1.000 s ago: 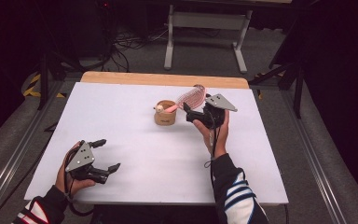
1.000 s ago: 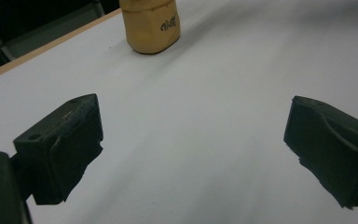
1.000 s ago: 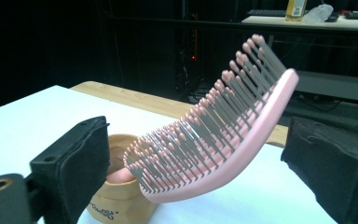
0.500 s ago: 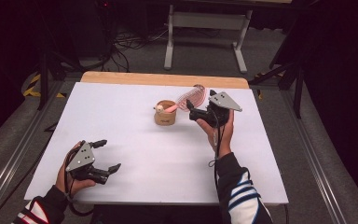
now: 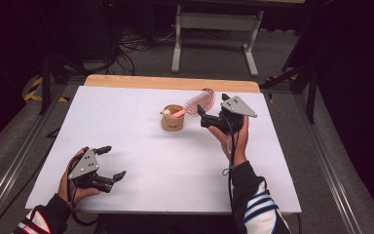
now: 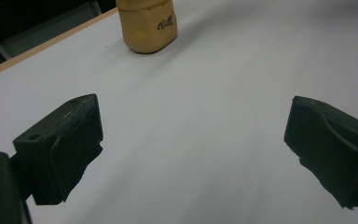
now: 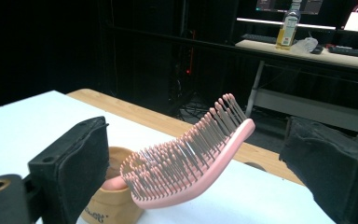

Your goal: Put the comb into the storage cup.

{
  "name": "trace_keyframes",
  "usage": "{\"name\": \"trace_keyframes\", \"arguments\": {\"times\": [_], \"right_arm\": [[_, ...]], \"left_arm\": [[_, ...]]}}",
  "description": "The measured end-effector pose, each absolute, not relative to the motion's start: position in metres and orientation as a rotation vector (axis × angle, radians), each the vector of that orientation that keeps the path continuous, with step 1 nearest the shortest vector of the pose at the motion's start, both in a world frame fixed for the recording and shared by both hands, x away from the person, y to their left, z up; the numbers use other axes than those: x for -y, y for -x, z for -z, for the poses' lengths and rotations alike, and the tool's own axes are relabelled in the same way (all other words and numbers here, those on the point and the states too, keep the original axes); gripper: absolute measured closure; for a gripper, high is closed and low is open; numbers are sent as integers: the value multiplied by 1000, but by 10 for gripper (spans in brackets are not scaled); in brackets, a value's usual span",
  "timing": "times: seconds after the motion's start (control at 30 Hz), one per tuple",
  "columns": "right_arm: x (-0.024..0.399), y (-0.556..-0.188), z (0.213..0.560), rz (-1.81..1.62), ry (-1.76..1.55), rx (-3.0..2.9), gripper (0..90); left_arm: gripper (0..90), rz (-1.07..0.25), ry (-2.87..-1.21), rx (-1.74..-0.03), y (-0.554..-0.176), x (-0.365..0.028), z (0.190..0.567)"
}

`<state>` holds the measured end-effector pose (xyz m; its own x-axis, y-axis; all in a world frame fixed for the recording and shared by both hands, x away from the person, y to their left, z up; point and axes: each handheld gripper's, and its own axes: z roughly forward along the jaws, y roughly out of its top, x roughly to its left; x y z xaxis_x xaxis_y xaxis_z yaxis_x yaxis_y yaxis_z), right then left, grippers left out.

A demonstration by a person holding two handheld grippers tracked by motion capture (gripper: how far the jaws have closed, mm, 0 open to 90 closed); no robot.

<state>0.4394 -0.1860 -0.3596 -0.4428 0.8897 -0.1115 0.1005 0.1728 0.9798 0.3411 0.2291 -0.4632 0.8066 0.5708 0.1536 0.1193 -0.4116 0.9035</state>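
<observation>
1. The left gripper (image 6: 193, 154) had its two black fingers (image 6: 60, 149) spread wide apart, with nothing between them.
2. Below them lay the white surface (image 6: 205, 102).
3. A tan cup (image 6: 147, 23) with dark lettering stood farther away, near the wooden edge (image 6: 37, 49).

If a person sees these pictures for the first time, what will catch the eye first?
First the pink hairbrush, which stands slanted with its handle in a small tan cup near the far middle of the white table, bristle head sticking out. Just to its right, the right tool is beside the brush with jaws open. The left tool rests open near the front left edge.
</observation>
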Motion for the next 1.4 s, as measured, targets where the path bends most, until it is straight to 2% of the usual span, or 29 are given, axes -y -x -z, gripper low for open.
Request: {"name": "trace_keyframes", "arguments": {"times": [0.73,0.77,0.83,0.97,1.4], "right_arm": [[189,-401,352,-1345,-837,-1771,63],[189,-396,354,-1348,-809,-1783,103],[189,-394,354,-1350,-792,-1788,110],[186,-383,359,-1330,-747,-1809,75],[185,-370,366,-1309,-710,-1807,74]], "left_arm": [[51,-552,-1946,-528,-341,-232,463],[51,-561,-1945,-527,-341,-232,463],[52,-568,-1939,-529,-341,-232,462],[52,-564,-1933,-535,-341,-232,462],[54,-573,-1925,-540,-341,-233,462]]}}
